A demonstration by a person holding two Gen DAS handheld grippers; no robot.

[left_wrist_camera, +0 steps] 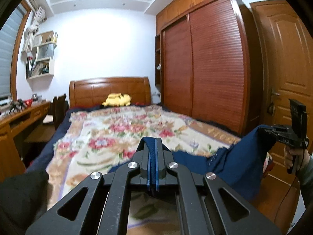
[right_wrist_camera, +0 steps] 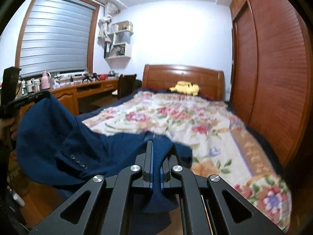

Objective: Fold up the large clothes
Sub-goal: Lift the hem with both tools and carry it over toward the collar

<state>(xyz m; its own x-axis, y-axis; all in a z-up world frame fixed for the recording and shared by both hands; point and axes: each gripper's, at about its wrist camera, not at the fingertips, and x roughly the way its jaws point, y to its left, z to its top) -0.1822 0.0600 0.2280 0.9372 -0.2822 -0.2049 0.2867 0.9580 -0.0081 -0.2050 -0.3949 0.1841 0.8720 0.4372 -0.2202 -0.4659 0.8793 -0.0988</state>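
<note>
The navy jacket (right_wrist_camera: 58, 133) hangs stretched in the air over the foot of the bed (right_wrist_camera: 225, 137); the left gripper (left_wrist_camera: 153, 143) and the right gripper (right_wrist_camera: 155, 146) each clench an edge of its cloth; keeping both at matching height and the fabric taut should lay it flat on the floral blanket (left_wrist_camera: 117, 127) without creases.

Navy blue jacket (right_wrist_camera: 58, 137), buttoned cuff, lifted and draped above floral bedspread (right_wrist_camera: 195, 121)

Navy blue jacket (right_wrist_camera: 58, 137); cream blanket (right_wrist_camera: 195, 125) with red floral pattern.
</note>
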